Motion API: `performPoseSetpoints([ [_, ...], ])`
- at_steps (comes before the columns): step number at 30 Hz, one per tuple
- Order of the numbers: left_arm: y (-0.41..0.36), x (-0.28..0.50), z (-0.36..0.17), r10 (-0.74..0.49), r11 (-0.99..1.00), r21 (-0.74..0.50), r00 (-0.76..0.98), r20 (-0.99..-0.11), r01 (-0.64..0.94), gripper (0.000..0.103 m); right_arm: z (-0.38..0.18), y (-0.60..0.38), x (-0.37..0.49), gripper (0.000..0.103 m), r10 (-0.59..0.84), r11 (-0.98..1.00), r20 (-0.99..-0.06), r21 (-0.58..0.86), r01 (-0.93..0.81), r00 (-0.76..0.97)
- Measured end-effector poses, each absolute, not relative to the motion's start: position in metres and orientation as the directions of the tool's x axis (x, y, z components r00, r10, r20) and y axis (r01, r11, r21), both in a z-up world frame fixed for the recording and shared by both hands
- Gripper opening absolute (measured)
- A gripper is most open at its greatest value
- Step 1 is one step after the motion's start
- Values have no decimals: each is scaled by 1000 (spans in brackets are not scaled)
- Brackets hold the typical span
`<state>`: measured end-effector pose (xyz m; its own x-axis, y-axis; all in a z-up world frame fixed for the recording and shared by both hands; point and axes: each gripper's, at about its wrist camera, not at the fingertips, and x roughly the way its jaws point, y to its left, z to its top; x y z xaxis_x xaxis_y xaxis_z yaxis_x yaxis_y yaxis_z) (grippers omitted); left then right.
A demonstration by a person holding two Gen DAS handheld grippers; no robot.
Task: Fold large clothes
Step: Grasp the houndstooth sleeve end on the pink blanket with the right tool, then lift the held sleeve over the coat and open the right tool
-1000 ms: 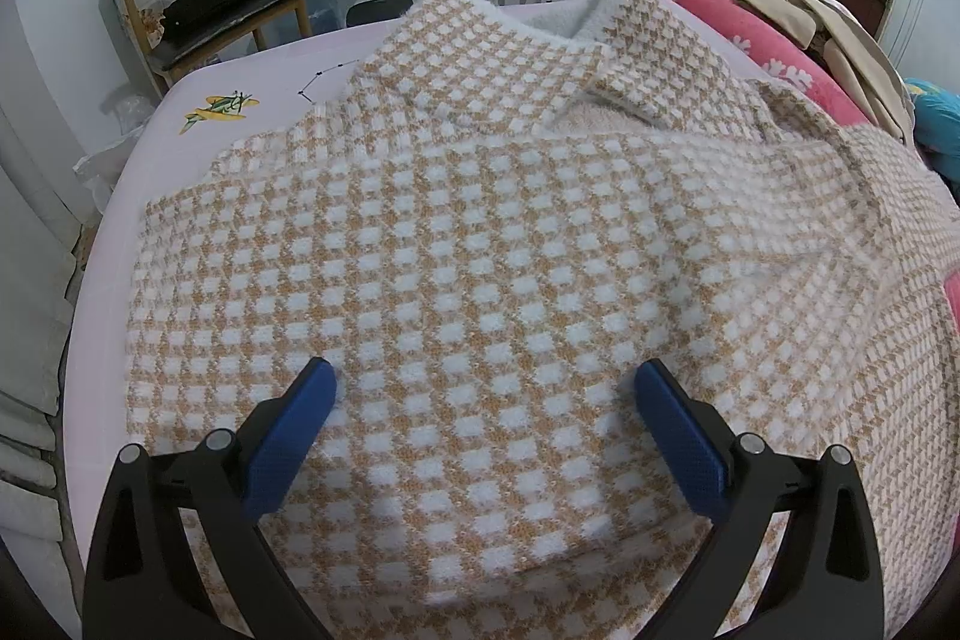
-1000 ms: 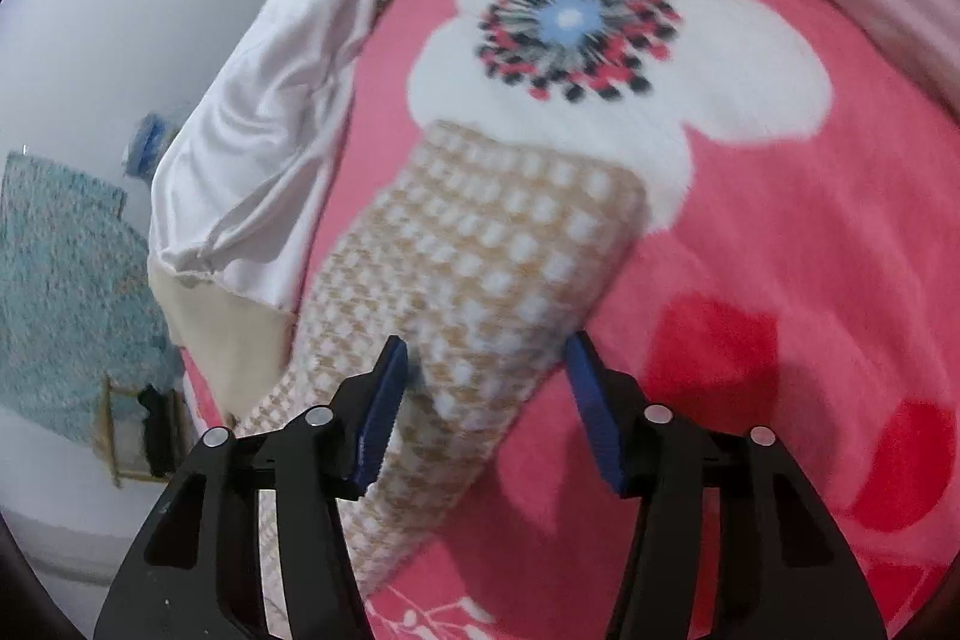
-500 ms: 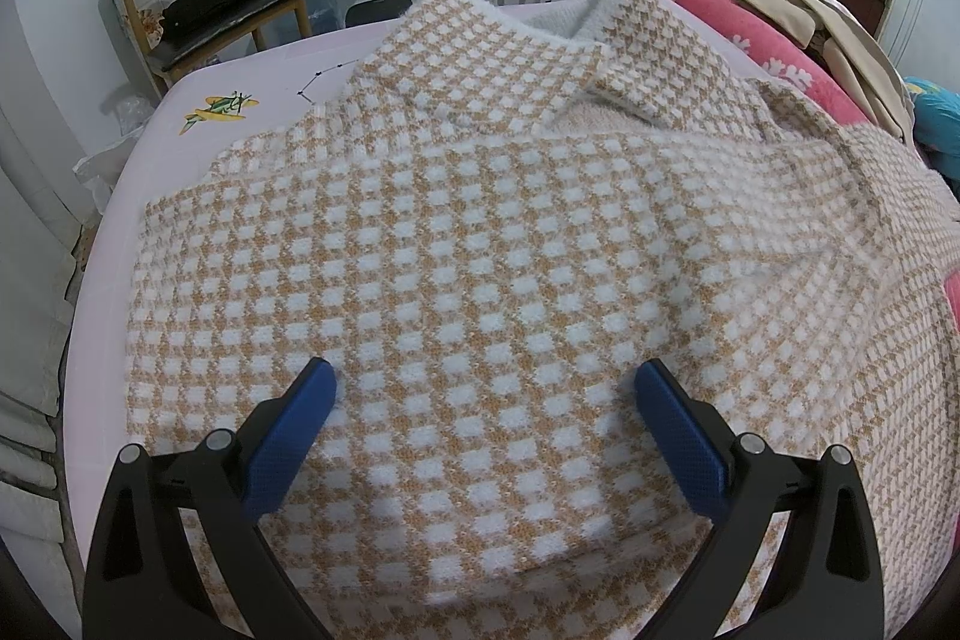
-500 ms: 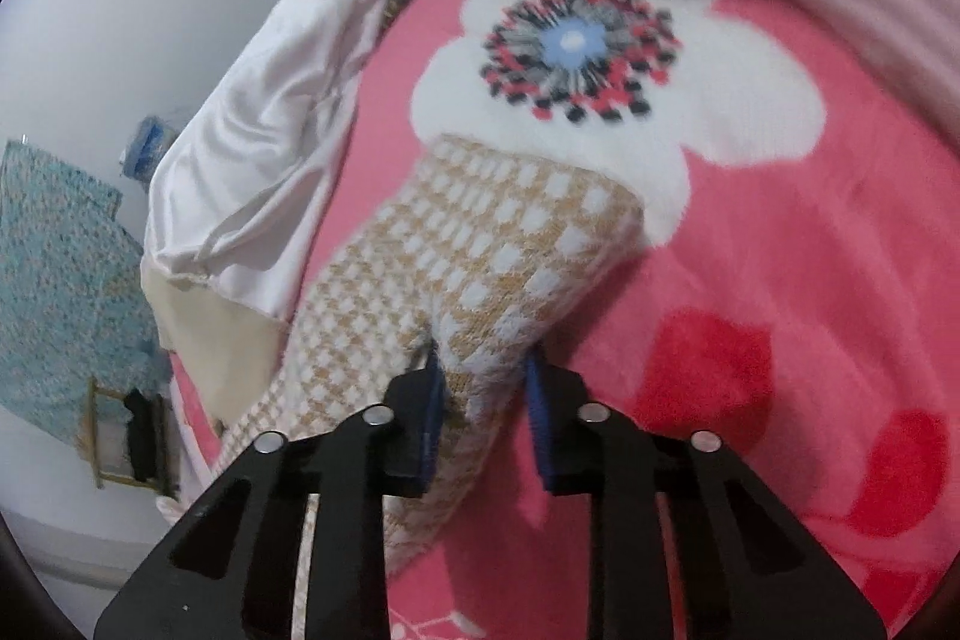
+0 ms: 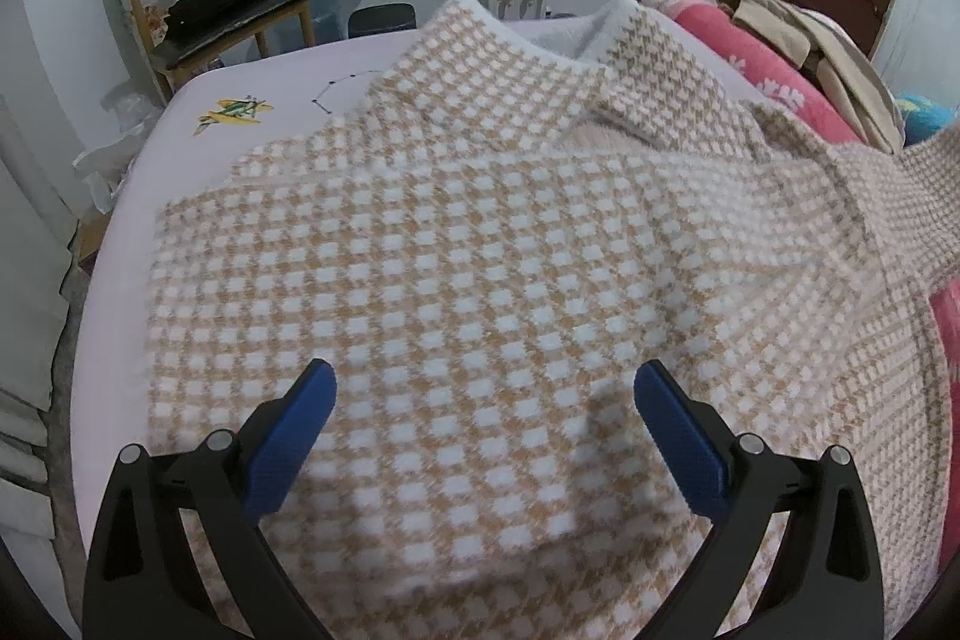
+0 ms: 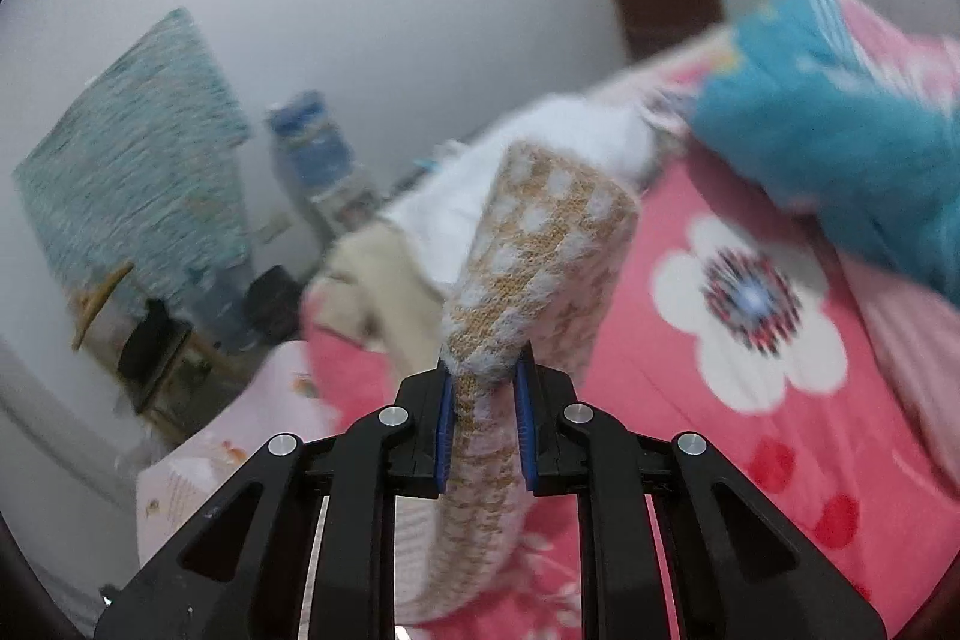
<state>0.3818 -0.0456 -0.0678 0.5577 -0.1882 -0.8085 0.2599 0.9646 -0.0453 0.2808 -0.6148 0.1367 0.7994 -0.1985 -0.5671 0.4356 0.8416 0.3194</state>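
**A:** Starting with the left wrist view, how far is the folding getting?

**B:** Hardly begun, I'd judge. The checked sweater [image 5: 480, 250] is lying spread out on the bed [image 5: 252, 82], its body mostly flat, the collar end pointing toward the far wall. No fold is showing across the body yet. On the right side its sleeve [image 5: 924, 196] is rising off the pink blanket [image 5: 780, 70], so a sleeve fold seems to be just starting.

**A:** And the left tongs [image 5: 483, 400]?

**B:** They are standing wide apart, hovering over the lower part of the sweater. Nothing is sitting between the blue pads [image 5: 288, 436]; whether they are brushing the knit, I cannot tell.

**A:** Now the right wrist view.

**B:** The right tongs [image 6: 483, 388] are closing, and the pads are already pinching the sleeve [image 6: 540, 268] near its cuff. The cuff end is standing up beyond the tips, and the rest of the sleeve is hanging down under the tongs. The picture is blurring, with the flowered pink blanket [image 6: 750, 430] lying below and a blue blanket [image 6: 840, 148] beyond.

**A:** So what is left?

**B:** Nearly everything, by my reckoning: laying this sleeve across the body, doing the other sleeve, which I cannot make out, then folding the body itself.
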Motion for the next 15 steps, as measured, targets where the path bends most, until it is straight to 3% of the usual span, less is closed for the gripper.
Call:
performPoseSetpoints([
  [8, -7, 366, -57, -156, 979, -50, 574, -804, 197, 98, 193, -512, 314, 15, -100, 934, -492, 254, 252, 865],
  [15, 37, 346, -40, -151, 985, -70, 609, -779, 155, 97, 215, -404, 349, 14, 84, 966, -463, 254, 41, 883],
])
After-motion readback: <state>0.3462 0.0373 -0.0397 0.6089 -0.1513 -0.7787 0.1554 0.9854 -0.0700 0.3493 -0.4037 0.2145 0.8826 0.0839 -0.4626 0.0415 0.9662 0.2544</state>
